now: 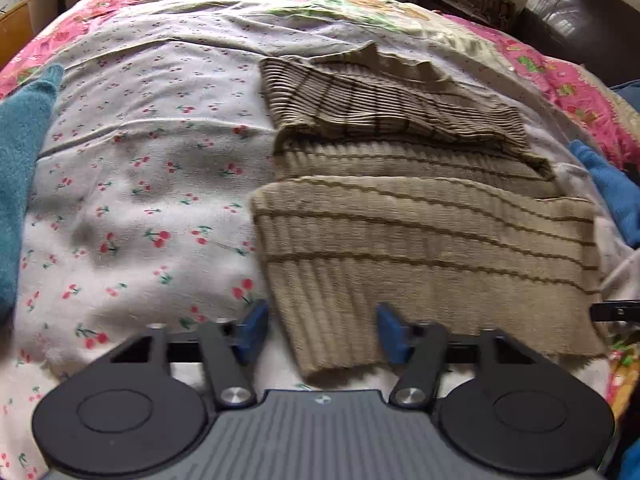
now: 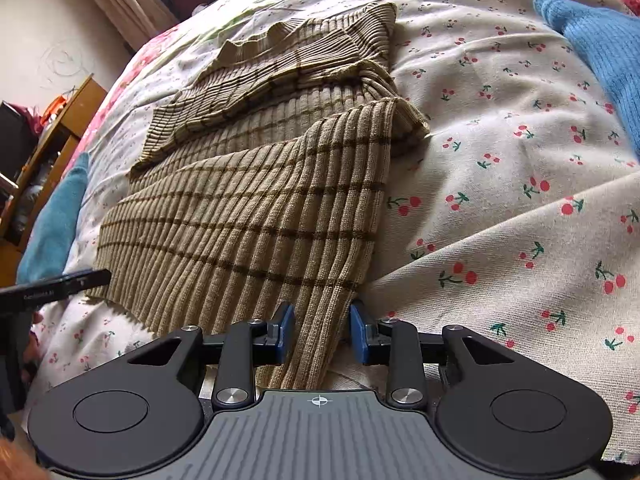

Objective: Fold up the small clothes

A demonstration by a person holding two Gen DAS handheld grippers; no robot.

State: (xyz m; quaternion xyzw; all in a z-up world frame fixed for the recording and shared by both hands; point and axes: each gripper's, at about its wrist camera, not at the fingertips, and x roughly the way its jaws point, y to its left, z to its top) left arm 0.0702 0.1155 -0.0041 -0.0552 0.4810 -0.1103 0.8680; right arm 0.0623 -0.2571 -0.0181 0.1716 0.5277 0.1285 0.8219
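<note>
A beige ribbed sweater with thin brown stripes (image 1: 420,216) lies partly folded on the cherry-print sheet (image 1: 140,200); it also shows in the right wrist view (image 2: 248,200). Its sleeves are folded over the upper body. My left gripper (image 1: 320,330) is open, its blue pads either side of the sweater's near left hem corner. My right gripper (image 2: 322,332) is open, its blue pads either side of the near right hem corner. Neither pair of pads presses the cloth. The left gripper's tip (image 2: 60,282) shows at the left of the right wrist view.
A teal garment (image 1: 20,152) lies at the left of the bed and a blue knit garment (image 2: 600,48) at the right. A pink floral cover (image 1: 560,80) borders the sheet. A wooden shelf (image 2: 52,132) stands beside the bed.
</note>
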